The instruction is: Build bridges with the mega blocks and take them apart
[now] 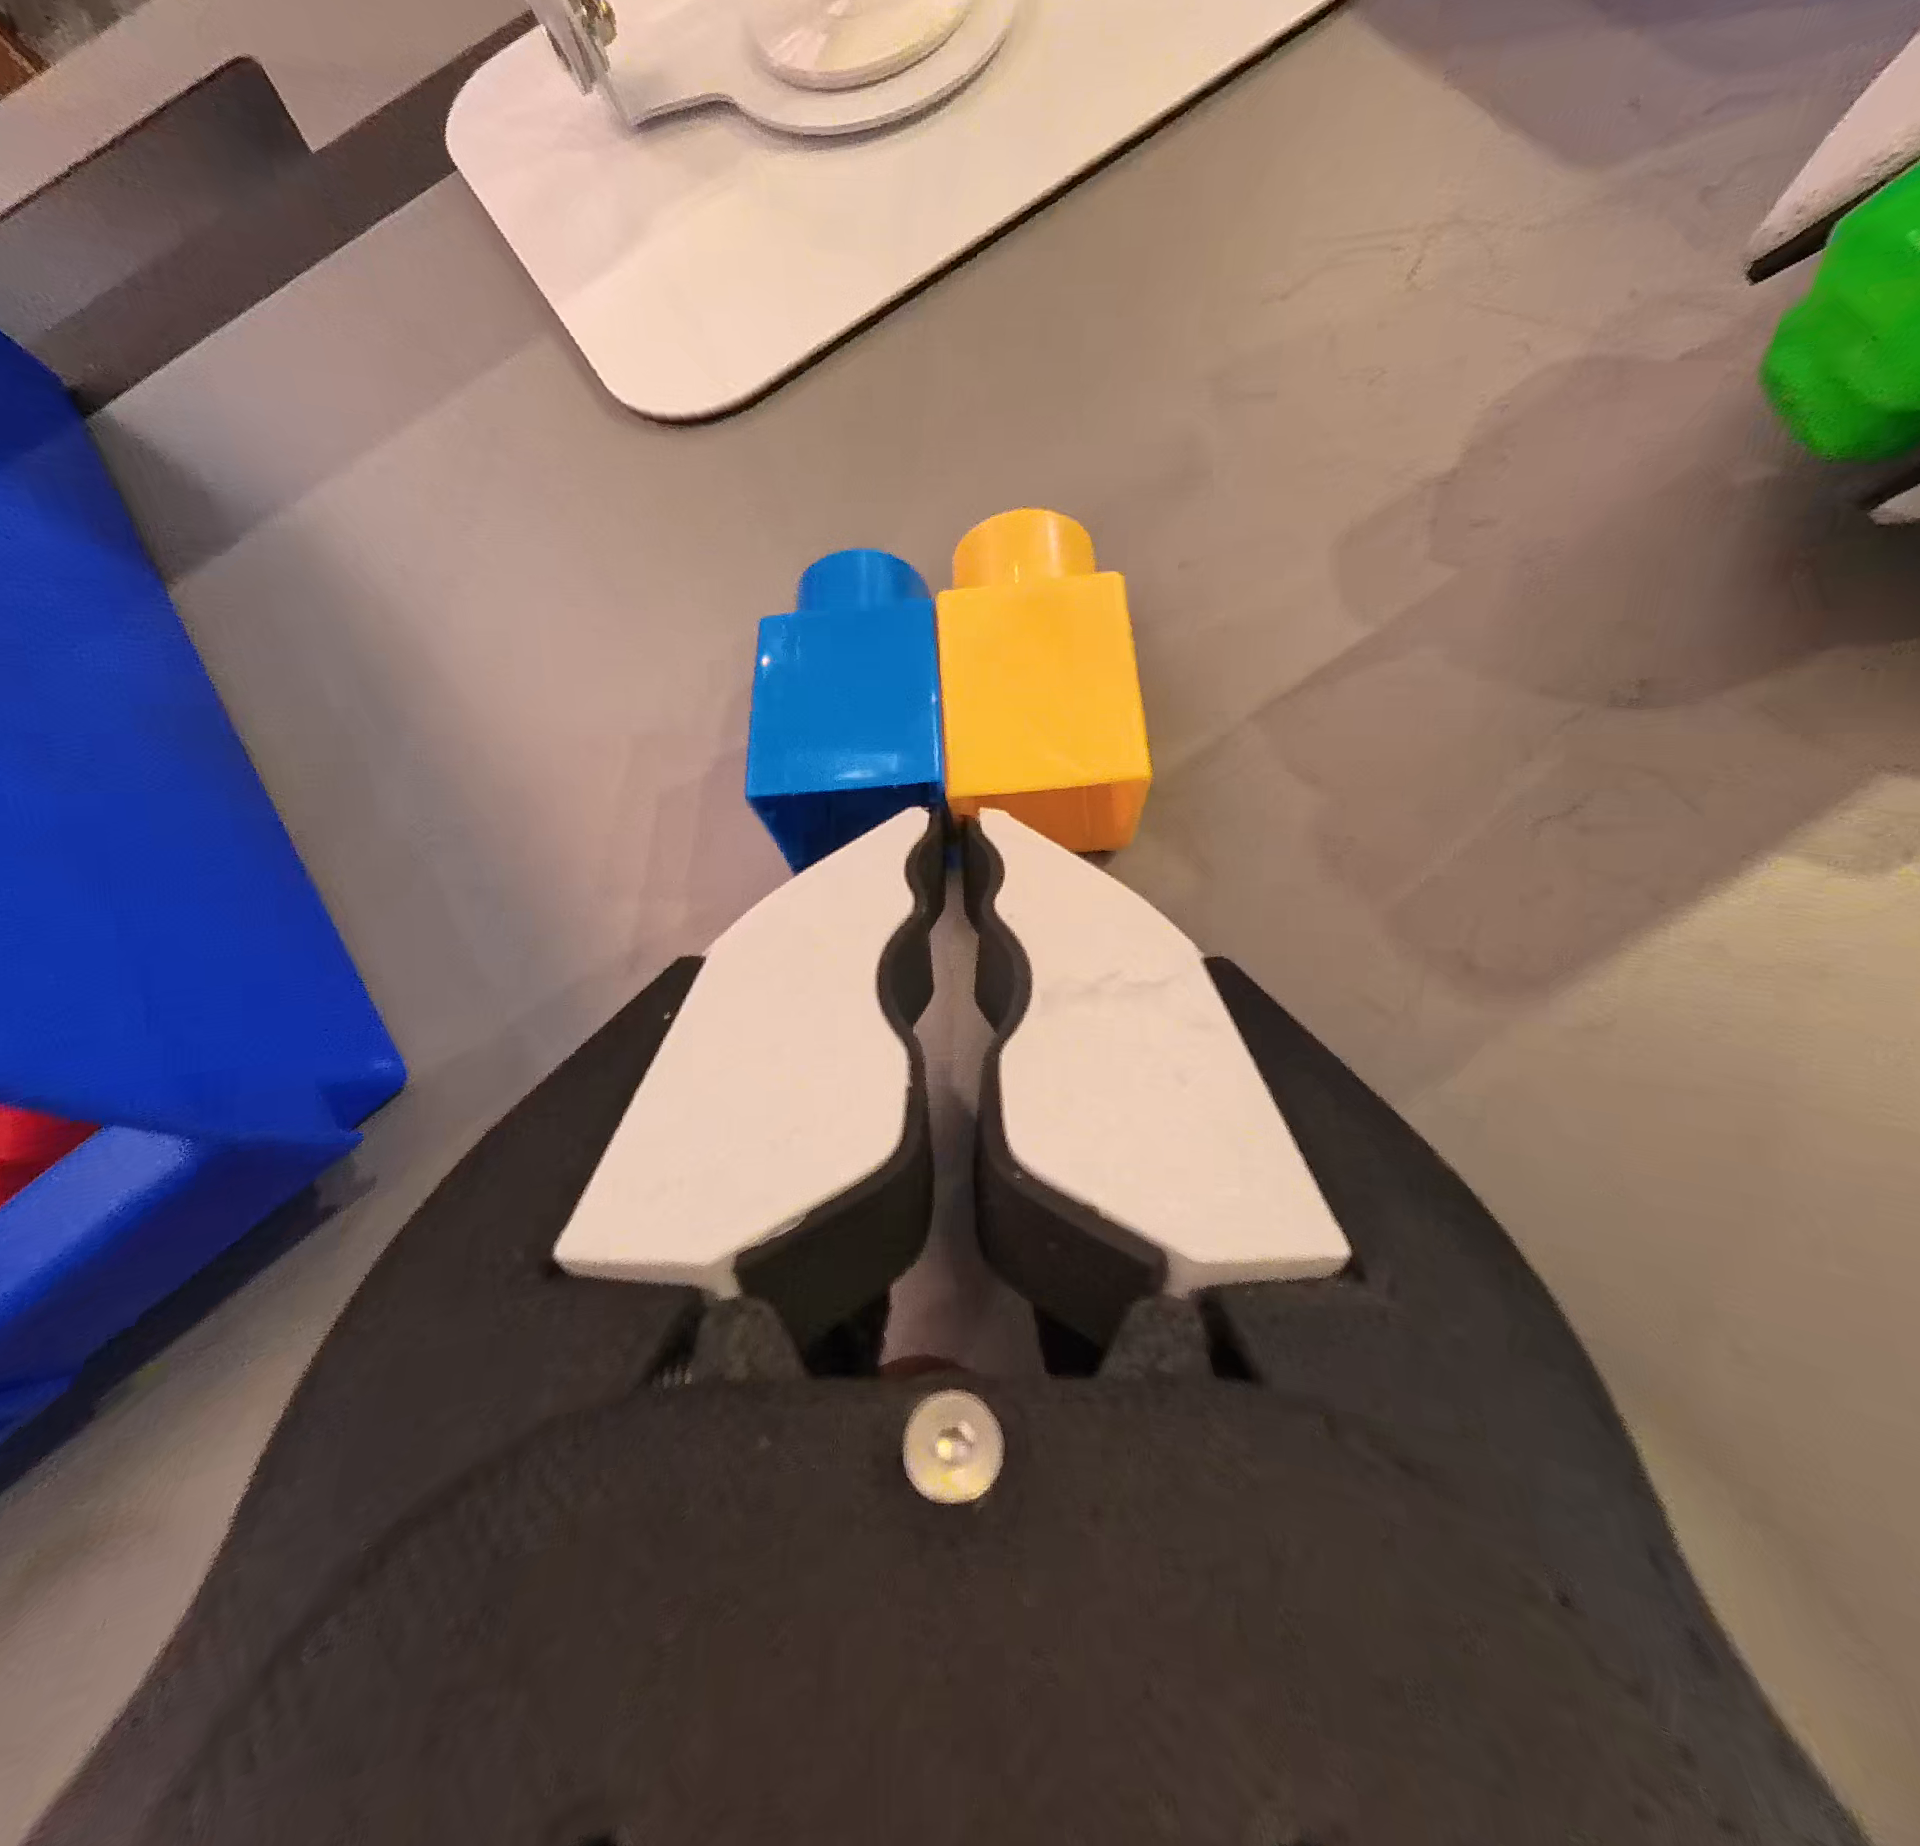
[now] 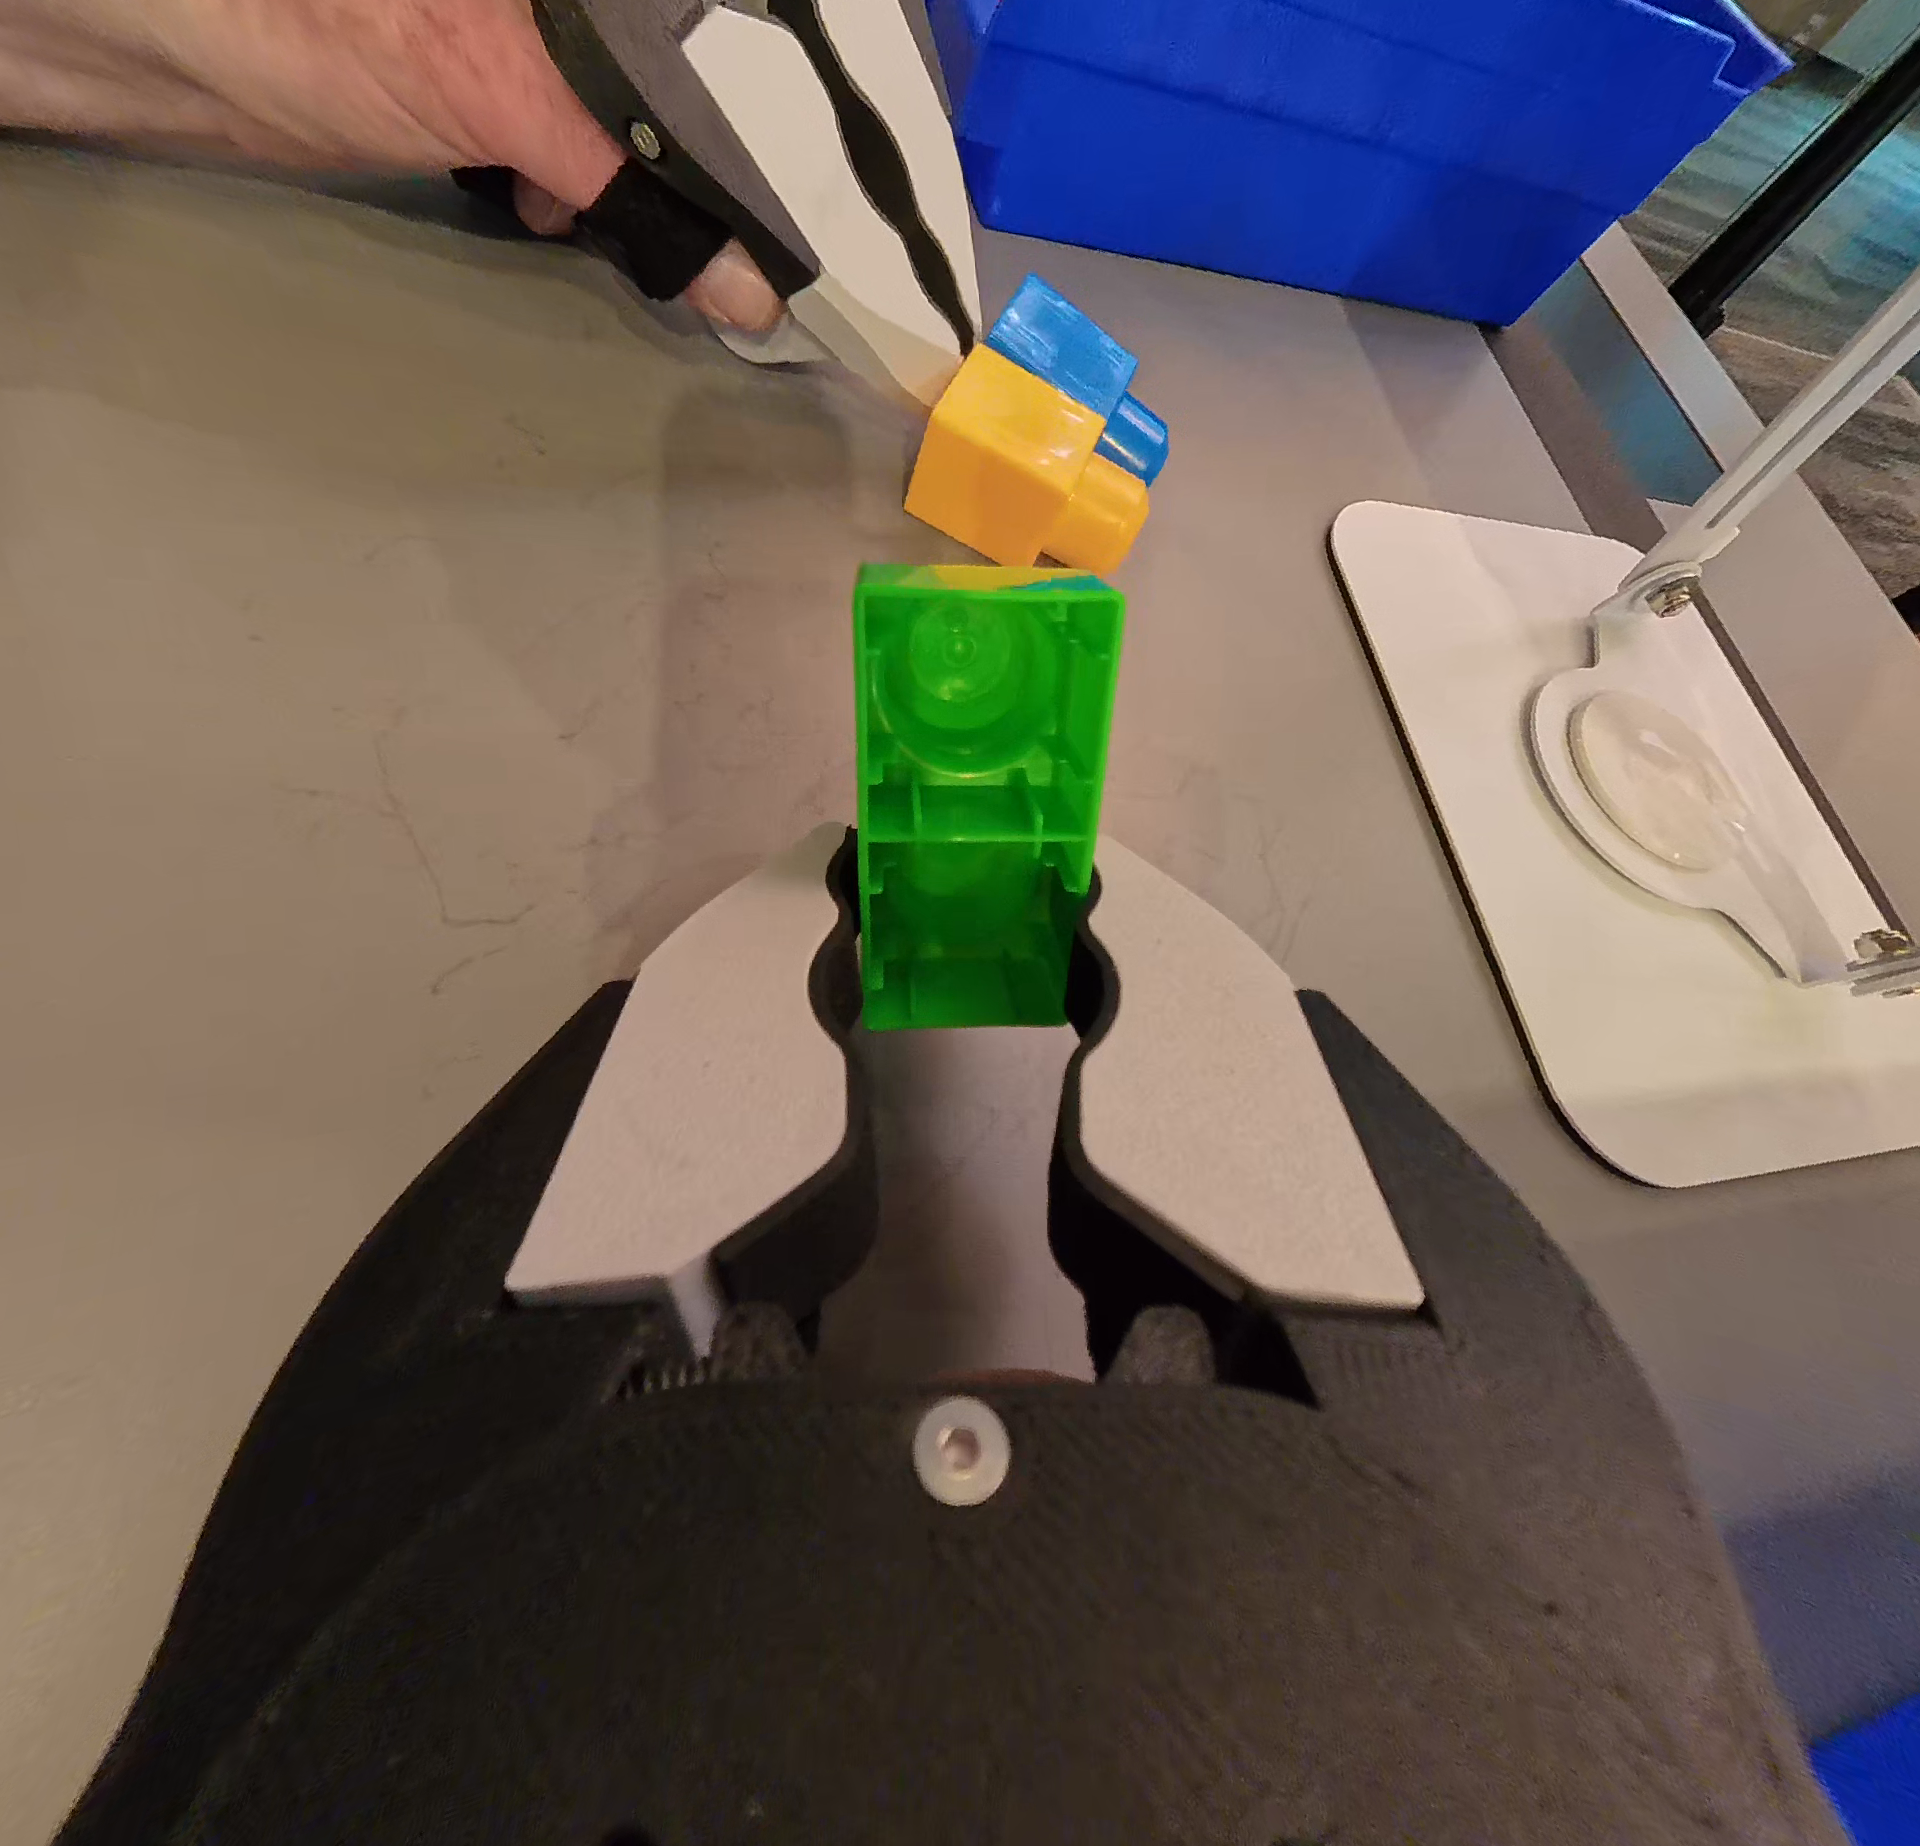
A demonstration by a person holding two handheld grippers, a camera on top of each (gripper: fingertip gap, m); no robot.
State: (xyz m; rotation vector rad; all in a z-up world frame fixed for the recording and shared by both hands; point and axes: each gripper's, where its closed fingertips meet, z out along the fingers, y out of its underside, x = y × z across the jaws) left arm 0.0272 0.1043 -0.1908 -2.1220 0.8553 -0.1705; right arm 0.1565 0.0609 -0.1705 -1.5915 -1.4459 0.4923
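Mid-frame, the right gripper [image 2: 971,923] clamps a green block [image 2: 987,788]; the left gripper [image 1: 951,835], pinched closed and empty, noses at blue block [image 1: 847,700] and yellow block [image 1: 1039,690] lying on the surface [image 1: 1455,549]. No bridge stands yet.

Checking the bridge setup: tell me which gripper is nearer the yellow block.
Left. The left gripper has its closed fingertips right at the yellow block; the right gripper, holding the green block, sits apart.
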